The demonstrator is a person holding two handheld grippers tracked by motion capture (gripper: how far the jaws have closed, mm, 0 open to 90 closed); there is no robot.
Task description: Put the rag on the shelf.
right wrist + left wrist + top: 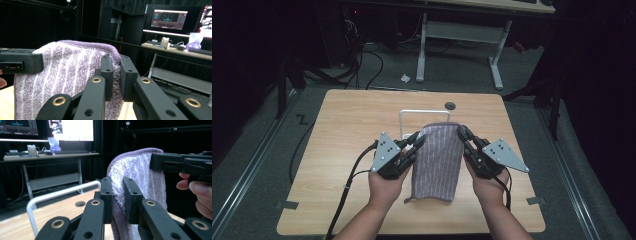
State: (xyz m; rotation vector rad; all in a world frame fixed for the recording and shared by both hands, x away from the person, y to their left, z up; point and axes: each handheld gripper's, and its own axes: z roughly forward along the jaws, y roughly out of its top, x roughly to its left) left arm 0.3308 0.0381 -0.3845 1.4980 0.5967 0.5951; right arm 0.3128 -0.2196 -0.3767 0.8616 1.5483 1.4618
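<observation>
One wooden surface (pixel 342 150). One purple striped towel (pixel 439 160) hung at its centre, lifted off the wood, top edge at 12 o'clock. One white wire rack (pixel 412 113) stood just behind it. Two claws: left claw (pixel 418 141) pinched the towel's 9 o'clock edge; right claw (pixel 462 134) pinched the 3 o'clock edge, jaws nearly closed.

Table (pixel 352 130) lit overhead; surroundings dark, slightly soft.

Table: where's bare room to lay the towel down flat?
Bare wood on the table left of the left gripper, and along the far edge beside the cable hole. Less room right of the right gripper. The middle is crowded: towel, white rack.
</observation>
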